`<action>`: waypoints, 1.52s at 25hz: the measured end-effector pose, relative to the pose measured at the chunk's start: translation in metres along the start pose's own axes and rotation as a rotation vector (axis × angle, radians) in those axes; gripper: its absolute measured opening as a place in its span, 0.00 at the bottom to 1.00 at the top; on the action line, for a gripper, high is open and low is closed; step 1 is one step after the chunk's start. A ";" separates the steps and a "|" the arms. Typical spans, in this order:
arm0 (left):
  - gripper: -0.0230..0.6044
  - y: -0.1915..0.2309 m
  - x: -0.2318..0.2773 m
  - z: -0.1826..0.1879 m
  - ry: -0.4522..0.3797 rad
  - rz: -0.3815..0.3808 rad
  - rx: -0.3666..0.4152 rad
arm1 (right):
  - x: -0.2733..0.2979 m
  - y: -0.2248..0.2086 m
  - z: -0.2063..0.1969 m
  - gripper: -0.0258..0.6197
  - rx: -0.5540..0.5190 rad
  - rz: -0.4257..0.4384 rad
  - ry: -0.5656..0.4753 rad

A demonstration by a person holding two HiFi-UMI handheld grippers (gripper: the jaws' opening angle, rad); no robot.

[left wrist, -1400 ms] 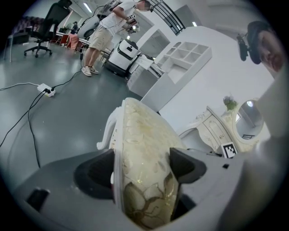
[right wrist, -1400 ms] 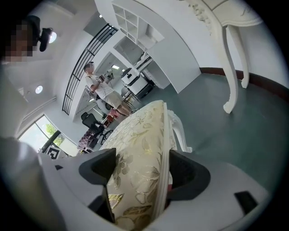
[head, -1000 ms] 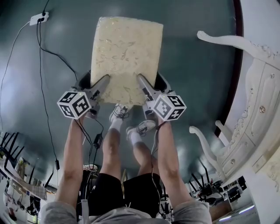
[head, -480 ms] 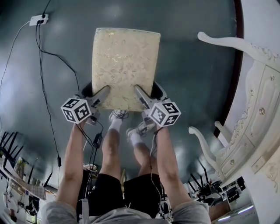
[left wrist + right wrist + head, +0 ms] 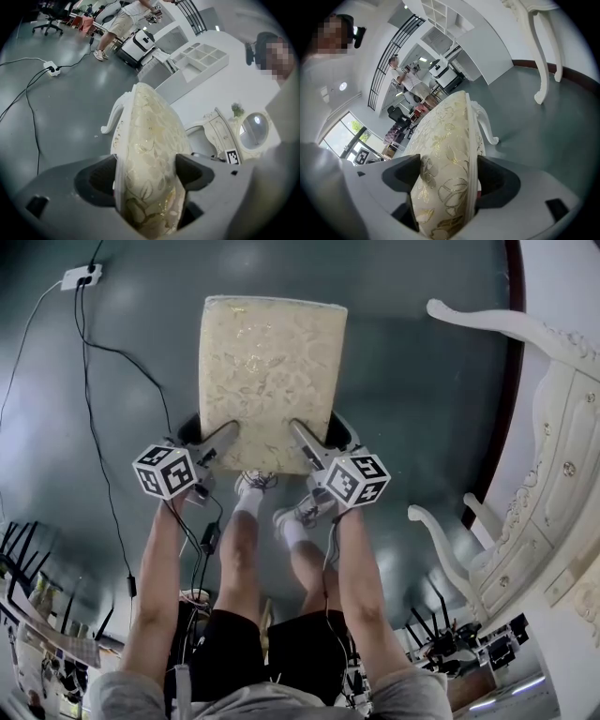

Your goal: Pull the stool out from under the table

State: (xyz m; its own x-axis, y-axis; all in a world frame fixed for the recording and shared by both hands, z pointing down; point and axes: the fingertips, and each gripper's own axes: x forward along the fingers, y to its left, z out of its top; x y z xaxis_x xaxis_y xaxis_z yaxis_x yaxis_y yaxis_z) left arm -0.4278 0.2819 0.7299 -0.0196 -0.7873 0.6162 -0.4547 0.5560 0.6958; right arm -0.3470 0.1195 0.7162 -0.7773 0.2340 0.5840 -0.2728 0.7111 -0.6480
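Observation:
The stool (image 5: 267,381) has a cream seat with a gold flower pattern and curved white legs, and it stands on the dark floor out in front of my feet. My left gripper (image 5: 223,435) is shut on the near left edge of the stool seat (image 5: 150,159). At the seat's near right edge my right gripper (image 5: 305,437) is shut on the cushion (image 5: 447,178). One white stool leg (image 5: 111,119) curls down to the floor in the left gripper view, another stool leg (image 5: 487,129) in the right gripper view.
A white carved dressing table (image 5: 553,474) with curved legs (image 5: 441,549) stands at the right. Black cables (image 5: 103,427) and a white power strip (image 5: 80,277) lie on the floor at the left. A person and office chairs stand far off.
The stool has slid a little nearer to me with both grippers still clamped on its near edge. Its far edge has come fully into view.

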 end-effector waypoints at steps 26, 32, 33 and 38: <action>0.59 -0.297 -0.095 0.162 -0.212 -0.047 0.626 | -0.224 0.125 0.209 0.62 -0.383 -0.293 -0.368; 0.53 -0.427 -0.102 0.175 -0.240 -0.162 0.821 | -0.344 0.143 0.255 0.62 -0.397 -0.418 -0.500; 0.52 -0.448 -0.100 0.173 -0.240 -0.190 0.843 | -0.366 0.144 0.259 0.62 -0.400 -0.448 -0.521; 0.50 -0.549 -0.104 0.145 -0.228 -0.315 0.936 | -0.475 0.148 0.260 0.62 -0.364 -0.574 -0.617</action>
State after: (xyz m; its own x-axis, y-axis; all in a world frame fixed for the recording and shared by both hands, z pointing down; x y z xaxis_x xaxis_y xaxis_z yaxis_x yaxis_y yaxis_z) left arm -0.3054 0.0197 0.2301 0.0966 -0.9485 0.3017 -0.9817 -0.0410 0.1857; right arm -0.1656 -0.0586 0.2162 -0.7712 -0.5404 0.3363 -0.5963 0.7983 -0.0844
